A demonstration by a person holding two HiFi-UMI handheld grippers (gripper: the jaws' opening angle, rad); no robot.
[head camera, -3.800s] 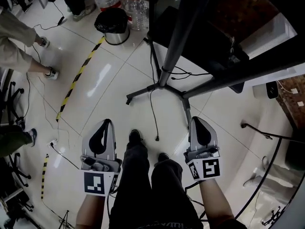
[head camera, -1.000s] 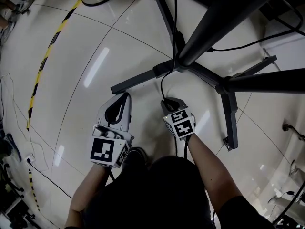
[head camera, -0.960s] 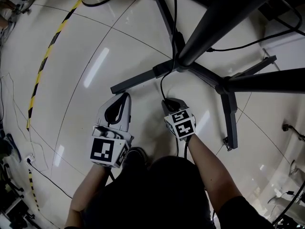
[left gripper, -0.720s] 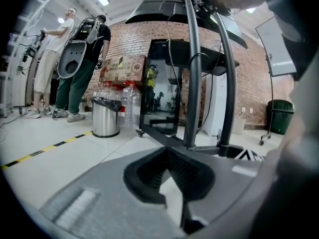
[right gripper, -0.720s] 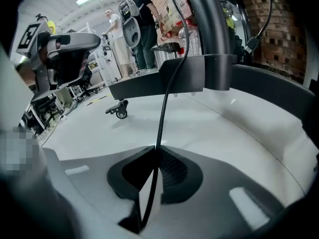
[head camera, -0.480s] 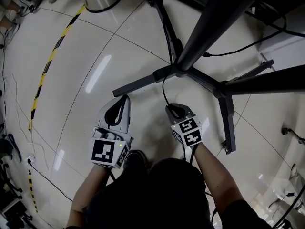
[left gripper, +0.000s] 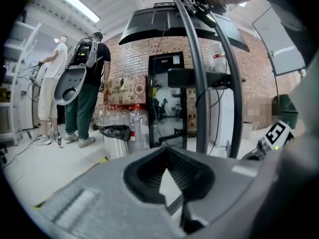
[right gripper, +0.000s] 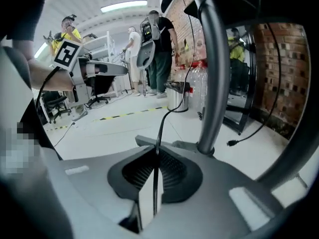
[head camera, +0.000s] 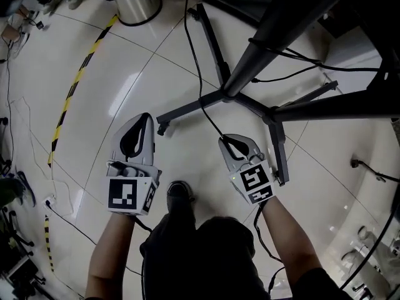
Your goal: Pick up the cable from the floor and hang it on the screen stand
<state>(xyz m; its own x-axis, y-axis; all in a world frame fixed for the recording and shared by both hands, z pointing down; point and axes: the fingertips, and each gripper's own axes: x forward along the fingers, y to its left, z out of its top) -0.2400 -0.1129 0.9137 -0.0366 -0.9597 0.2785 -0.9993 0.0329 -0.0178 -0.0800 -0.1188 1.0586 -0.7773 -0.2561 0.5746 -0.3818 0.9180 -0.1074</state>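
A thin black cable (head camera: 199,95) runs from the top of the head view past the screen stand's base (head camera: 228,94) into my right gripper (head camera: 229,140). That gripper is shut on the cable, having closed tighter within the last second. In the right gripper view the cable (right gripper: 160,126) rises out from between the pressed jaws of the right gripper (right gripper: 156,152), beside the stand's grey pole (right gripper: 212,83). My left gripper (head camera: 147,116) hangs to the left, shut and holding nothing. In its own view the left gripper (left gripper: 167,151) faces the stand pole (left gripper: 199,83).
A metal bin with a black bag (head camera: 134,2) stands at the far left of the stand. Yellow-black tape (head camera: 75,86) crosses the floor. Stand legs (head camera: 184,111) spread just ahead of both grippers. People (left gripper: 87,83) stand at the back. A loose plug (right gripper: 232,143) lies right.
Both grippers have lifted away from the floor. The right one has carried the cable end up with it, so the cable now slants up off the tiles.
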